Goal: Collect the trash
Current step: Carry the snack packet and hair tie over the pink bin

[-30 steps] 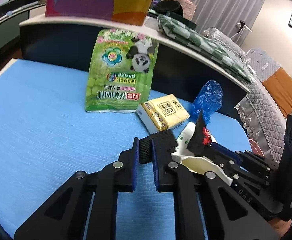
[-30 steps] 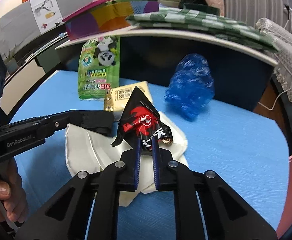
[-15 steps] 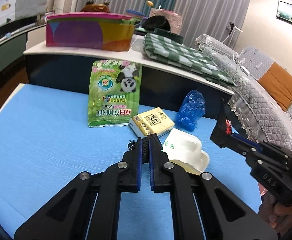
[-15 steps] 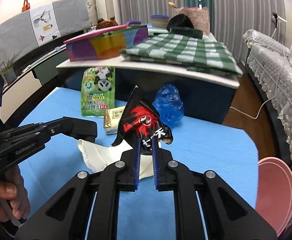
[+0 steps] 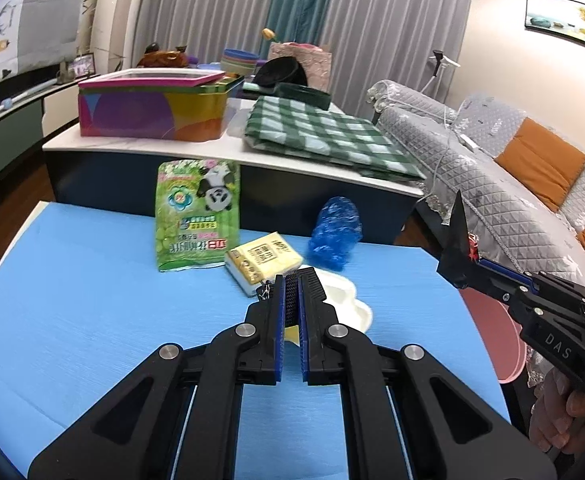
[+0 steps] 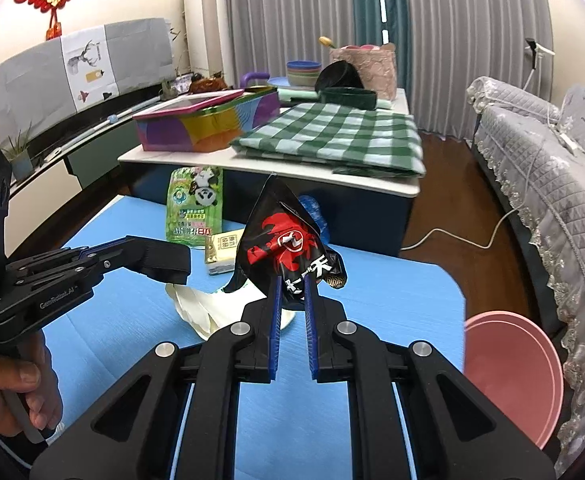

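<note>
Both grippers are matte black linkage frames with round silver pivot screws and blue strips along the inner finger edges. The left gripper (image 5: pixel 291 300) has ribbed black fingertip pads (image 5: pixel 312 284). White lettering marks the side bodies: "DAS" at right on the right gripper (image 6: pixel 291 280), "GenRobot.AI" at left.

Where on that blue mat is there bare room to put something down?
The blue mat is bare left of the green packet, and again between the blue bag and the pink bin. It is crowded around the tissue pack and white tray.
</note>
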Action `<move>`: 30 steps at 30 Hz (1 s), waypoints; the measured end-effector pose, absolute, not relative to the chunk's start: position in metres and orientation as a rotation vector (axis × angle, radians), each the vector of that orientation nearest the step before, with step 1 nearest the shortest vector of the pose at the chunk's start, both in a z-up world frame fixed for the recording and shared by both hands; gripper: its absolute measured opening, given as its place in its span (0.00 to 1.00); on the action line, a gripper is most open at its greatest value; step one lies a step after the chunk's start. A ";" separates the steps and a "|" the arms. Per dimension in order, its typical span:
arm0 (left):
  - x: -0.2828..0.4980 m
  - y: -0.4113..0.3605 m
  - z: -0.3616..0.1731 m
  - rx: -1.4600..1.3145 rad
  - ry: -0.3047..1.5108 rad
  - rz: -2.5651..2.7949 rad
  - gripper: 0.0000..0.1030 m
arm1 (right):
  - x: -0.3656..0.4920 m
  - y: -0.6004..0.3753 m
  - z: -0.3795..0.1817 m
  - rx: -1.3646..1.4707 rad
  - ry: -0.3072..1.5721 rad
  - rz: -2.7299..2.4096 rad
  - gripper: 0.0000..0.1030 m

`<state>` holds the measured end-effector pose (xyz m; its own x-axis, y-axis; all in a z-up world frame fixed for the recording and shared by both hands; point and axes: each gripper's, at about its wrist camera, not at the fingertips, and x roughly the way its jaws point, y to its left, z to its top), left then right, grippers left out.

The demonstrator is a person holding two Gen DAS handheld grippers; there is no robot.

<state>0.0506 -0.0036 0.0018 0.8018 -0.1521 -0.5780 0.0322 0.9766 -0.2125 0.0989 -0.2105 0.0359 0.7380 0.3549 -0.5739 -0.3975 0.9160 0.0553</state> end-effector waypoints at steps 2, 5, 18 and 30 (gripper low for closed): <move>0.048 -0.008 0.004 -0.194 0.630 -0.108 0.06 | 0.096 -0.217 0.039 -0.067 0.608 0.403 0.11; 0.044 -0.015 0.008 -0.186 0.624 -0.125 0.06 | 0.091 -0.226 0.042 -0.062 0.601 0.389 0.11; 0.037 -0.037 0.014 -0.160 0.617 -0.163 0.06 | 0.083 -0.250 0.051 -0.035 0.585 0.347 0.11; 0.041 -0.060 0.017 -0.139 0.612 -0.199 0.06 | 0.085 -0.280 0.064 -0.007 0.580 0.278 0.11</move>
